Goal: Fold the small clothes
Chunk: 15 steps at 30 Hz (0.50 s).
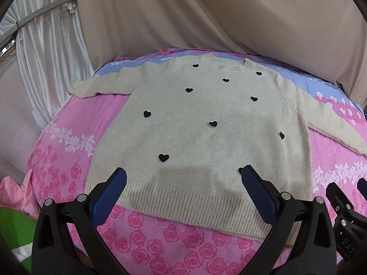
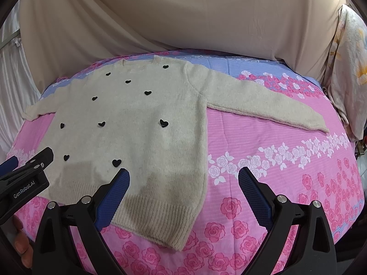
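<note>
Beige cloth (image 1: 229, 18) hangs as a backdrop behind everything, with white satin curtain (image 1: 48, 57) at the left side. Below it spreads a pink bedsheet (image 2: 263, 137) printed with roses and crossed by a blue band at the far edge. On the sheet lies a cream sweater (image 1: 195, 126), front up and flat, both sleeves stretched outward, neckline away from the cameras and ribbed hem nearest them. Small black hearts (image 1: 163, 157) dot its chest.

Over the hem hovers the left gripper (image 1: 183, 176), its blue-padded fingers spread wide and holding nothing. Over the sweater's right bottom corner hangs the right gripper (image 2: 184, 176), also spread wide and empty, one finger above the knit, the other above bare sheet. Fingertips (image 2: 21, 245) of a hand show at the lower left of the right wrist view.
</note>
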Available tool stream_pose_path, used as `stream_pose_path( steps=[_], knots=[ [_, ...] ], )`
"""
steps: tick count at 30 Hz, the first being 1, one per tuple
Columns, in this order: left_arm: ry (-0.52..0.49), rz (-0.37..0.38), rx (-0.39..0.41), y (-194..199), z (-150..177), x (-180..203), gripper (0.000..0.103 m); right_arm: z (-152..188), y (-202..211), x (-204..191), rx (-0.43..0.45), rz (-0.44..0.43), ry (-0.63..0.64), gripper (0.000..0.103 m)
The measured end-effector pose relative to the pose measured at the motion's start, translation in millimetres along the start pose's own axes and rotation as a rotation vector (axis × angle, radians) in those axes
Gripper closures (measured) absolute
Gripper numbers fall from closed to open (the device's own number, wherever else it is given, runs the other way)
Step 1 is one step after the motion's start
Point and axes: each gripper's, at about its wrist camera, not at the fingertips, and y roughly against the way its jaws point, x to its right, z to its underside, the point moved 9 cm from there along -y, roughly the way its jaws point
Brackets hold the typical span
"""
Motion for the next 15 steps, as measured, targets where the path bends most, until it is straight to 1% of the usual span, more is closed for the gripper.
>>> stream_pose_path(
  steps=[15],
  knots=[
    [-0.008, -0.002, -0.003, -1.2, 0.5, 4.2, 0.005, -0.7, -1.2, 0.1, 0.000, 0.000, 0.001, 0.009]
  ],
)
